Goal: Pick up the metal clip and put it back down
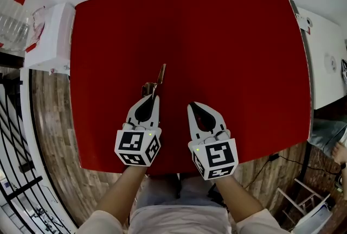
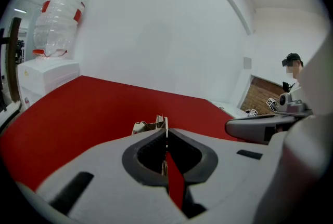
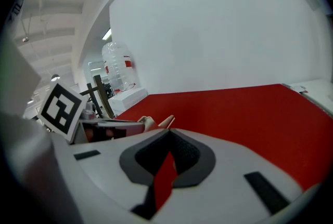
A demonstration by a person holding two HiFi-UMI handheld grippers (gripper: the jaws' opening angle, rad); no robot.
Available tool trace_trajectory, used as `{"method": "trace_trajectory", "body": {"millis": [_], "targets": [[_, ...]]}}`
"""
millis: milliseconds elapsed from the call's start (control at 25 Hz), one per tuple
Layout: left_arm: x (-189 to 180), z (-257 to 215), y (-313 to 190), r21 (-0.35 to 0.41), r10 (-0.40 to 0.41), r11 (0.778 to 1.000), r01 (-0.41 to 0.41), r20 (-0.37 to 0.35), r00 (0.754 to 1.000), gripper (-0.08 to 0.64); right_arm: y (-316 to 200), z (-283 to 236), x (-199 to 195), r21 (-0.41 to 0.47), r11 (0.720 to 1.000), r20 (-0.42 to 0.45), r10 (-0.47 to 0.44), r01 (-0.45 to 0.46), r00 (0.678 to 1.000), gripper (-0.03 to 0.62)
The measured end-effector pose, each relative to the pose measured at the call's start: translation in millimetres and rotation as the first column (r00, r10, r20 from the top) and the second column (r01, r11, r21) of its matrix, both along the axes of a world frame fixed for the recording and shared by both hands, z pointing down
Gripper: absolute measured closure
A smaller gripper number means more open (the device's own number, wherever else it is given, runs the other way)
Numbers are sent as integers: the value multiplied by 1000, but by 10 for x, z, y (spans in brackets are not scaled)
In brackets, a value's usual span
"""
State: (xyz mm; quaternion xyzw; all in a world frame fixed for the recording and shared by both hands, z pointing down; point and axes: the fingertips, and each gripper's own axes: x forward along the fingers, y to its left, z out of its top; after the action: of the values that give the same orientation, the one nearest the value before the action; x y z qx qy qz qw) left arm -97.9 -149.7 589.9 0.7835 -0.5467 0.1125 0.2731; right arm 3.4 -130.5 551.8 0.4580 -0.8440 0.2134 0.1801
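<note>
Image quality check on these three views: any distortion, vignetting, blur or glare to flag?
Head view: fisheye bows the edges of the red table; light even, no glare. Left gripper view: dark vignette at corners; the left gripper is soft up close, the gold-toned metal clip in its shut jaws is legible. Right gripper view: same vignette; white wall bright, not blown out.

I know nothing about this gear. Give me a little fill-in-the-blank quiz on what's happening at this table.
1. The tabletop is coloured ____.
2. The left tongs pinch the metal clip, while the right tongs are closed and hold ____.
3. The person is holding ____ pairs of tongs.

Missing words: red; nothing; two.
</note>
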Motion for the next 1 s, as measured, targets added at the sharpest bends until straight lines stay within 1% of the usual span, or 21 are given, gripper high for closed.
{"method": "trace_trajectory", "body": {"millis": [160,360,480,520,680,800,1000], "targets": [[-6,212,-57,-39,7,999,-7,-7,1000,550,-8,100,-10,-19,1000,5,1,-1,1000,586],[-59,372,-63,-79,-15,997,12,-33,999,550,-12,177,-24,-38,999,14,-2,2,1000,586],[-92,415,-95,-96,-28,995,25,-31,999,549,-45,182,-26,-43,999,27,5,-4,1000,586],[-105,422,-100,-98,-26,995,23,-21,999,548,-54,177,-38,-41,999,28,4,-3,1000,586],[-160,435,-102,-94,1,996,5,58,998,532,-69,152,-91,-39,999,36,-8,9,999,586],[-222,467,-110,-93,1,996,10,108,994,516,-70,152,-101,-42,999,39,-12,14,999,586],[-319,526,-127,-91,-9,996,24,161,987,489,-65,178,-124,-49,999,41,-18,20,999,586]]}}
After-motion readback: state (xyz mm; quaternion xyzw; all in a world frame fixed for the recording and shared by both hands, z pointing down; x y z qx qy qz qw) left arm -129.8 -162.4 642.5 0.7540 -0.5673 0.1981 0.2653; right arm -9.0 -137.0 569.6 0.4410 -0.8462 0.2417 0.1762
